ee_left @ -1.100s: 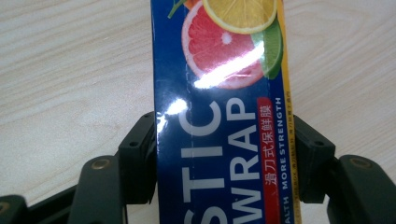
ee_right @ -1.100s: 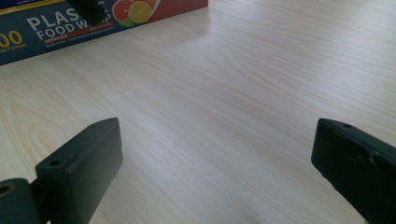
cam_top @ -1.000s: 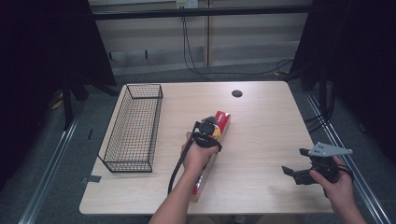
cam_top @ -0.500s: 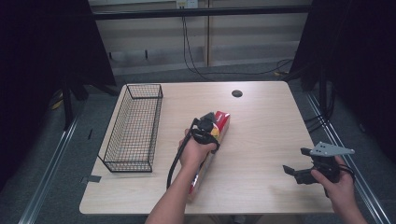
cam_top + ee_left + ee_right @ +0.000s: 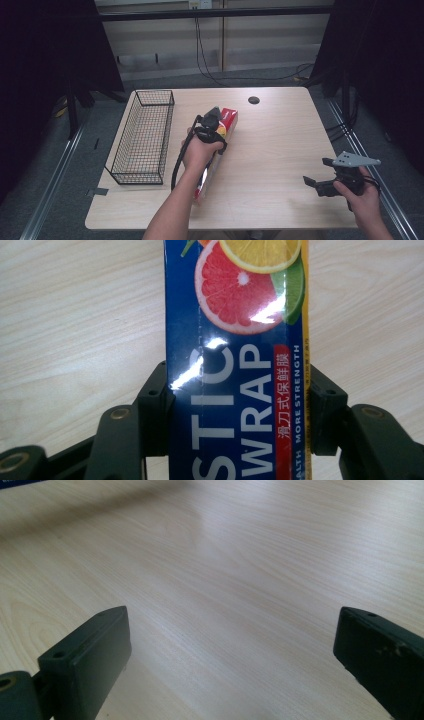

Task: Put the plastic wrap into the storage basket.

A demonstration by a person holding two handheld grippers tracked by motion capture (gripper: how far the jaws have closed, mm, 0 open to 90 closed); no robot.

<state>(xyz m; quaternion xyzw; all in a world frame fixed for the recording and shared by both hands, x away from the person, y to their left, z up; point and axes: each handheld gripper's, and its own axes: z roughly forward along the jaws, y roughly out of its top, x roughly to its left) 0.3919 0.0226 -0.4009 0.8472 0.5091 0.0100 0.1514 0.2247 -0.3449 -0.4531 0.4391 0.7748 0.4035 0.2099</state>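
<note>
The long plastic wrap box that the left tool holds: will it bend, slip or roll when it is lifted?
The plastic wrap box looks like stiff cardboard with flat sides, so it probably stays straight and will not roll. Its glossy surface may slip. The left tool clamps one part of a long box, so it may tilt.

Plastic wrap box (image 5: pixel 235 365): glossy blue face, white lettering, red strip with white characters, yellow edge, print of pink grapefruit, yellow lemon and green lime; red end in the high view. Wire basket (image 5: pixel 142 137) black. Table (image 5: pixel 280 140) pale wood grain. Left gripper (image 5: pixel 235 405) and right gripper (image 5: pixel 230 650) black.
</note>
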